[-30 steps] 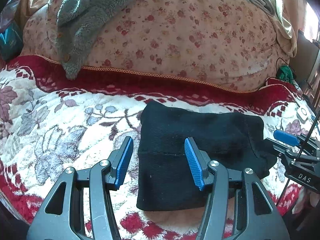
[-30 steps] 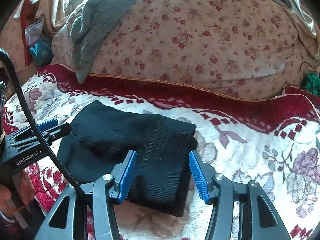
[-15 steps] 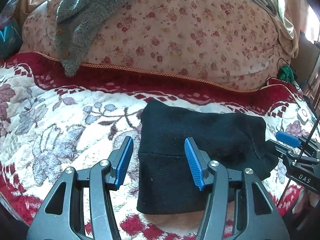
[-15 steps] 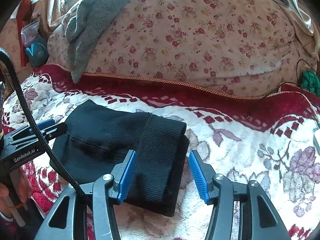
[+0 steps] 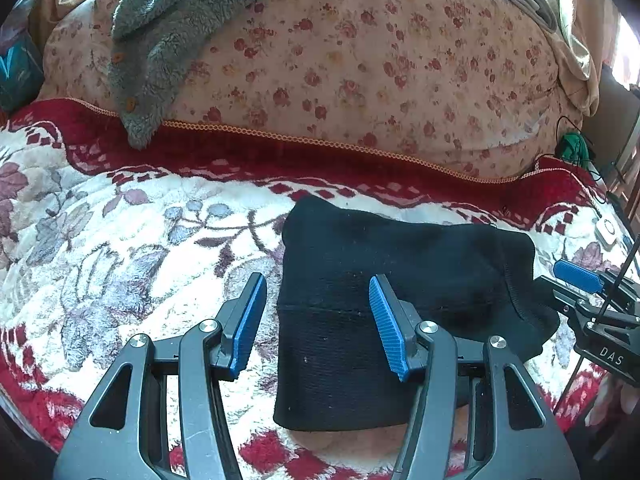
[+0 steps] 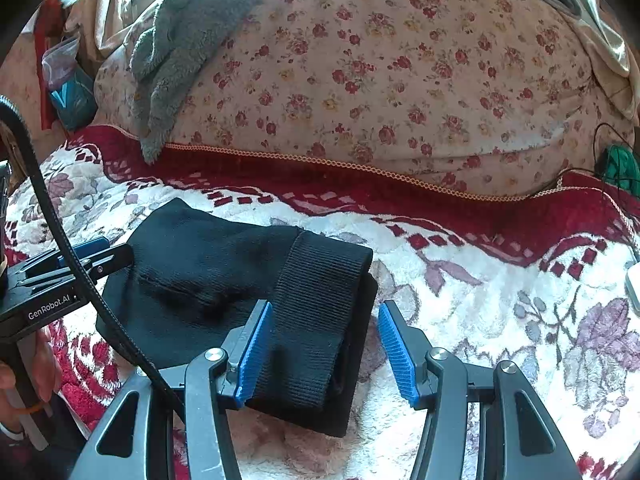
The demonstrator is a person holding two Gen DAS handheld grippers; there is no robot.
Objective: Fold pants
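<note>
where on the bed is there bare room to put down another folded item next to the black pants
Bare blanket lies left of the folded pants, up to the red border. More lies right of them, in front of the floral pillow. Crowded: the pants' two ends, where the open left claw and right claw straddle them.

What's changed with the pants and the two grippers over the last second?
Very little. The right gripper has eased slightly forward and left along the ribbed end of the folded pants. The left gripper is where it was. Both stay open, jaws apart, gripping nothing. The pants lie folded in the same place on the blanket.
</note>
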